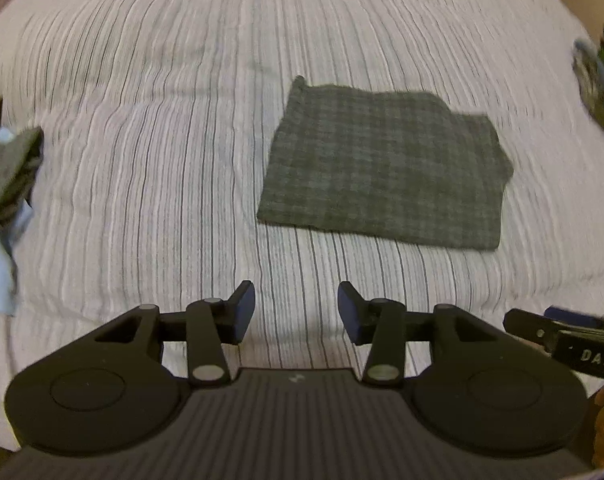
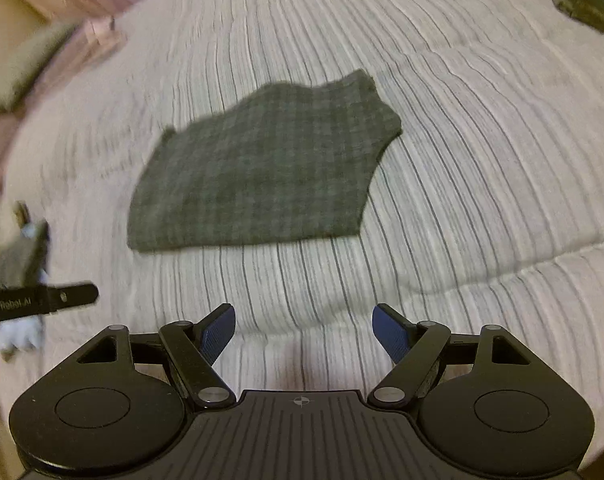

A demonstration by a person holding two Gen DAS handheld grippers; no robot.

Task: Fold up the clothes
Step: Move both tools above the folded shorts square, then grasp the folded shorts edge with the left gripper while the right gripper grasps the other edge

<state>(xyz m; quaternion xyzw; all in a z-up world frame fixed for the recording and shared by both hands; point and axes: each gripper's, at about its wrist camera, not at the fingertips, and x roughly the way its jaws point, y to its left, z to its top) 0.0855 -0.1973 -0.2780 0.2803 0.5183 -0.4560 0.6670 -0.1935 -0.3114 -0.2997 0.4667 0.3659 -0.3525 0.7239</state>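
Note:
A grey checked garment (image 1: pixel 386 168) lies folded flat on the striped bedspread (image 1: pixel 161 160); it also shows in the right wrist view (image 2: pixel 257 172). My left gripper (image 1: pixel 296 312) is open and empty, above the bedspread just short of the garment's near edge. My right gripper (image 2: pixel 304 334) is open and empty, also near of the garment. The right gripper's side shows at the right edge of the left wrist view (image 1: pixel 562 336), and the left gripper's side shows at the left of the right wrist view (image 2: pixel 41 300).
A pile of olive and light blue clothes (image 1: pixel 5 208) lies at the bed's left edge, also in the right wrist view (image 2: pixel 17 280). A dark greenish item (image 1: pixel 602 84) sits at the far right. A pink pillow (image 2: pixel 41 68) lies at the far left.

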